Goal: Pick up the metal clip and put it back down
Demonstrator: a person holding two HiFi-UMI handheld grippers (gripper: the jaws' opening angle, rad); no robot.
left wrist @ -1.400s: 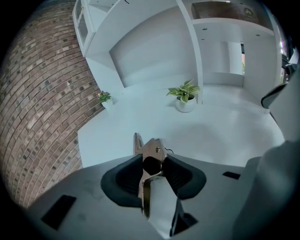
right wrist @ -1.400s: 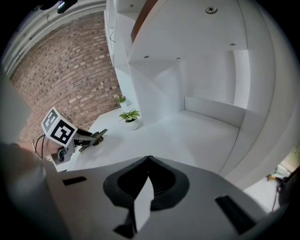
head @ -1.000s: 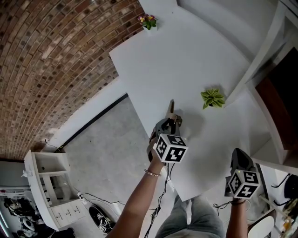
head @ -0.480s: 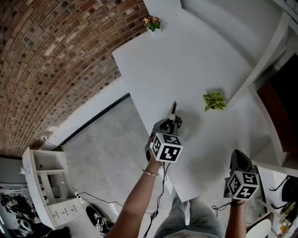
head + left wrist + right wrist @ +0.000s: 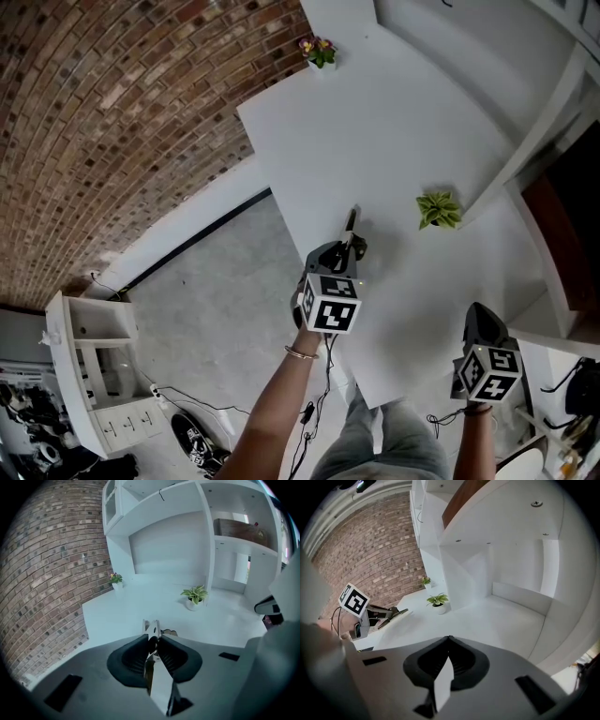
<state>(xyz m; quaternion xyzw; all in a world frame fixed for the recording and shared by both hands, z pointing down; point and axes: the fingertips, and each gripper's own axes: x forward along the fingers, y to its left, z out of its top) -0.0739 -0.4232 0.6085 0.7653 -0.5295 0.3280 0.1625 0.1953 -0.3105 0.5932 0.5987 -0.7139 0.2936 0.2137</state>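
Note:
The metal clip [image 5: 151,629] is a thin silvery strip pinched between the dark pads of my left gripper [image 5: 152,637]. Those jaws have just been closing, with the clip between them. It sticks out past the fingertips, a little above the white table [image 5: 140,602]. In the head view the clip [image 5: 352,221] points away from me, out of the left gripper [image 5: 351,244] near the table's left edge. My right gripper [image 5: 447,639] is shut with nothing in it and hangs at the table's near right [image 5: 483,323]. The right gripper view shows the left gripper [image 5: 370,616] holding the clip [image 5: 397,613].
A small green potted plant [image 5: 438,208] stands right of the clip. A flowering pot [image 5: 320,49] sits at the table's far corner. White shelving [image 5: 187,522] rises behind the table. A brick wall [image 5: 112,112] and grey floor [image 5: 216,309] lie to the left.
My left gripper has risen slightly and rolled a little with the clip in its jaws. The right gripper has stayed where it was.

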